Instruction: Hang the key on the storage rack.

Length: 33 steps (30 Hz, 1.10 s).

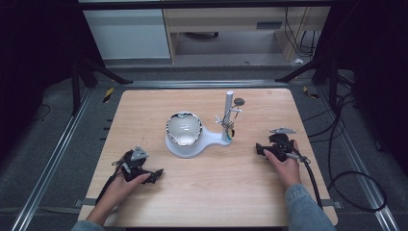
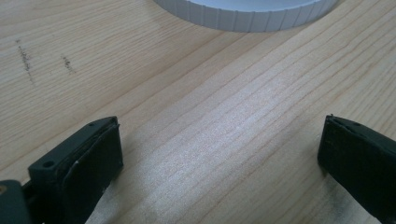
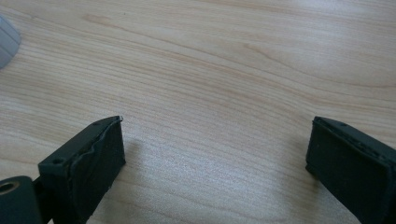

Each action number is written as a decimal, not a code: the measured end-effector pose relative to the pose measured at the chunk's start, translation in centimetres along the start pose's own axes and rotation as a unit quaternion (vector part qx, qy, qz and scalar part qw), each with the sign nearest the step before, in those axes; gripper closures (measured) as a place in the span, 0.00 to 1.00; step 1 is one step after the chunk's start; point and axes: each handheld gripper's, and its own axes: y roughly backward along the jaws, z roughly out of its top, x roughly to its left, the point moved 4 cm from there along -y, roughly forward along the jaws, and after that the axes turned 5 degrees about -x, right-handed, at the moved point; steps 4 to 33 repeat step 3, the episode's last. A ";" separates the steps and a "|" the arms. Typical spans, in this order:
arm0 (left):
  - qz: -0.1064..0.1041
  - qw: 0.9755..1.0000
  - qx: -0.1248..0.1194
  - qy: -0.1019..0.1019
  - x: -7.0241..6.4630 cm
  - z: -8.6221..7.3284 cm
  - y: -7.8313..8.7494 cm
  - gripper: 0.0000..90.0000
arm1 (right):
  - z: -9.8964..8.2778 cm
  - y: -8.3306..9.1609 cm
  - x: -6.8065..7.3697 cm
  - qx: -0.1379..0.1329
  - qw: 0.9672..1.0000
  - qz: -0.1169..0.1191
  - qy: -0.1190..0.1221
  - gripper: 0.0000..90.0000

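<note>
Wooden table (image 1: 202, 192) bears one white bowl stand (image 1: 185, 132) — two claws, left claw (image 1: 156, 174) and right claw (image 1: 260, 148), both gaping, empty.

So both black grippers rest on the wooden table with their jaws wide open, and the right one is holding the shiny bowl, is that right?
Not quite. The right gripper holds nothing: the right gripper view shows bare wooden table between its open jaws. The shiny metal bowl sits on its white base, apart from both, in the high view. The left gripper is open too.
</note>
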 end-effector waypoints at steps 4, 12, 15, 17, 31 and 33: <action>0.000 1.000 0.000 0.000 0.0 0.0 0.0 0.00 | -0.1 0.1 0.1 0.000 1.000 -0.005 -0.004 0.05; 0.000 1.000 0.000 0.000 0.0 0.0 0.0 0.00 | -0.1 0.1 0.1 0.000 1.000 -0.005 -0.004 0.05; 0.000 1.000 0.000 0.000 0.0 0.0 0.0 0.00 | -0.1 0.1 0.1 0.000 1.000 -0.005 -0.004 0.05; 0.000 1.000 0.000 0.000 0.0 0.0 0.0 0.00 | -0.1 0.1 0.1 0.000 1.000 -0.005 -0.004 0.05; 0.000 1.000 0.000 0.000 0.0 0.0 0.0 0.00 | -0.1 0.1 0.1 0.000 1.000 -0.005 -0.004 0.05; 0.000 1.000 0.000 0.000 0.0 0.0 0.0 0.00 | -0.1 0.1 0.1 0.000 1.000 -0.005 -0.004 0.05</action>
